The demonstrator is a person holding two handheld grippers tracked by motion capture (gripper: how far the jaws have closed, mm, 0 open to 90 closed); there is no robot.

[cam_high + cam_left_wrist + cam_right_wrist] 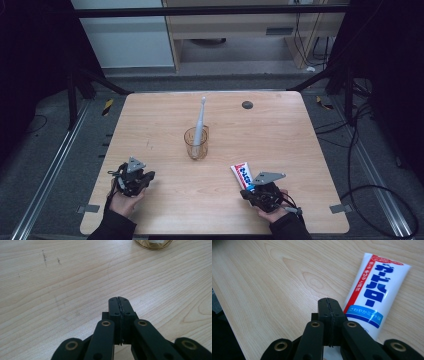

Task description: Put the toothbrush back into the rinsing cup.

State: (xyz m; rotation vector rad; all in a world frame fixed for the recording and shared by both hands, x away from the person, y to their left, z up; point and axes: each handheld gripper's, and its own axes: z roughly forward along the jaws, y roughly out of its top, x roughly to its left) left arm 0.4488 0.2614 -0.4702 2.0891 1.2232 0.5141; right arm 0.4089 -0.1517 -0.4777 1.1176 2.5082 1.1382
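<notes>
A clear amber cup point(195, 143) stands near the middle of the wooden table point(280, 130) with a white toothbrush point(200, 123) upright in it, leaning toward the far edge; a small dark round spot point(247, 105) sits in the tabletop near the far right corner; nothing lies between either gripper and the cup, and in the left gripper view the cup's base point(153, 243) shows at the top edge past bare wood with a few faint dark marks point(45, 257); the left gripper point(134, 178) rests near the front left of the table, held in a hand point(125, 202), its jaws pressed together with nothing between them point(119, 305); the right gripper point(264, 190) sits near the front right, close to the table's near edge, jaws likewise pressed together and empty point(329, 307); wide open wood stretches between the two grippers and on toward the far edge, with the floor and cables beyond the right side; the toothpaste tube point(243, 175) lies flat on the table just beside the right gripper, touching or nearly touching its left side in the high view; in the right gripper view the toothpaste tube point(372, 292) is white with a red stripe along one side, bold blue lettering and a light blue band lower down, its crimped flat end pointing away from the gripper
</notes>
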